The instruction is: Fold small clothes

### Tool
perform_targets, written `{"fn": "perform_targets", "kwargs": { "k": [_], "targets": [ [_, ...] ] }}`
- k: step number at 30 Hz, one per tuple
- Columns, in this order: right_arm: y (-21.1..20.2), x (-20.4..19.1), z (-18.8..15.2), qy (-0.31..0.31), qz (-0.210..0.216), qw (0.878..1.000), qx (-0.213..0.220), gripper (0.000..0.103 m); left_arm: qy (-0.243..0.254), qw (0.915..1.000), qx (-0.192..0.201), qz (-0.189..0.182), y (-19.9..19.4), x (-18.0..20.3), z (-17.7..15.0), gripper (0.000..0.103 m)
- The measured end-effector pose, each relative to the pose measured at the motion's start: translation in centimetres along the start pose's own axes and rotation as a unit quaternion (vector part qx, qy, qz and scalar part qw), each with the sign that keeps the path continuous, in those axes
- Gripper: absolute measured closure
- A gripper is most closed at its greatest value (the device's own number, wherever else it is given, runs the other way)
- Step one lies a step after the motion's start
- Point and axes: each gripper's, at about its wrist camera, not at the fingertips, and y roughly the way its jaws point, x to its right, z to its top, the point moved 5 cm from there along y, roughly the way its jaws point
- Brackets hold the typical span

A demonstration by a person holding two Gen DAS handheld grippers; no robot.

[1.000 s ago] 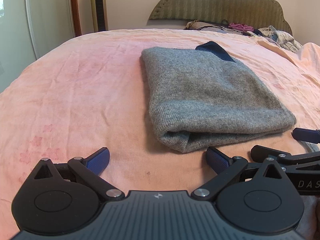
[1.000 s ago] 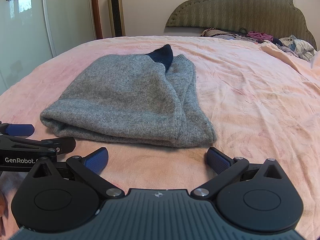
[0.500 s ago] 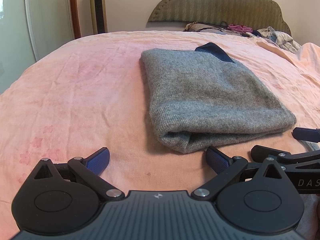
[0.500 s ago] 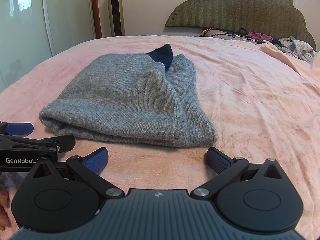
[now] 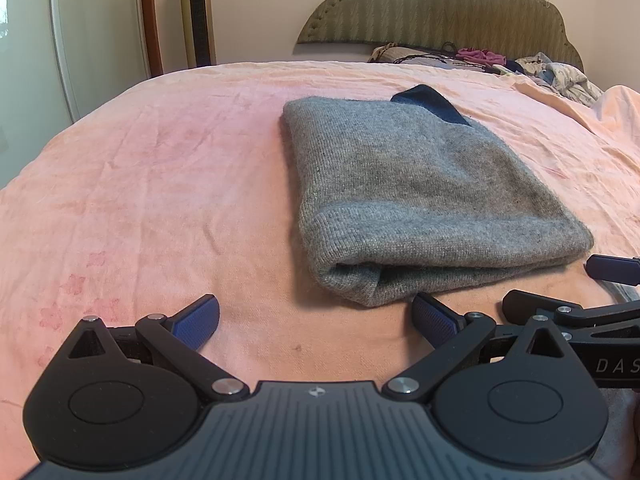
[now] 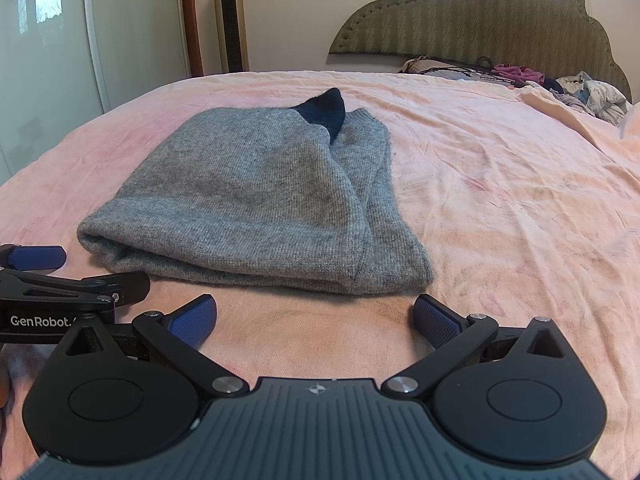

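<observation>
A folded grey knit garment (image 5: 424,196) (image 6: 260,196) lies flat on the pink bedspread (image 5: 160,200) (image 6: 500,200), with a dark navy piece (image 5: 432,102) (image 6: 326,110) poking out at its far end. My left gripper (image 5: 316,318) is open just short of the garment's near left corner, nothing between its blue pads. My right gripper (image 6: 314,318) is open just before the garment's near edge, also holding nothing. Each view catches the other gripper at its side: right gripper (image 5: 592,292), left gripper (image 6: 60,276).
A padded headboard (image 5: 440,8) stands at the far end of the bed, with a heap of mixed clothes (image 5: 500,62) (image 6: 560,84) below it. A tall gold tower fan (image 6: 230,16) and a white wardrobe door (image 6: 52,60) stand beyond the bed's left side.
Both grippers have pulled back slightly and the views have tilted up a little. The garment has not moved and both grippers stay open.
</observation>
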Motion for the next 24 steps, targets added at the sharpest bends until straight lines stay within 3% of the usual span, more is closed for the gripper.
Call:
{"fn": "perform_targets", "kwargs": {
  "k": [24],
  "targets": [
    [0.02, -0.03, 0.00, 0.000, 0.000, 1.000, 0.000, 0.000, 0.000, 1.0000, 0.000, 0.003, -0.05, 0.19, -0.02, 0.000]
  ]
}}
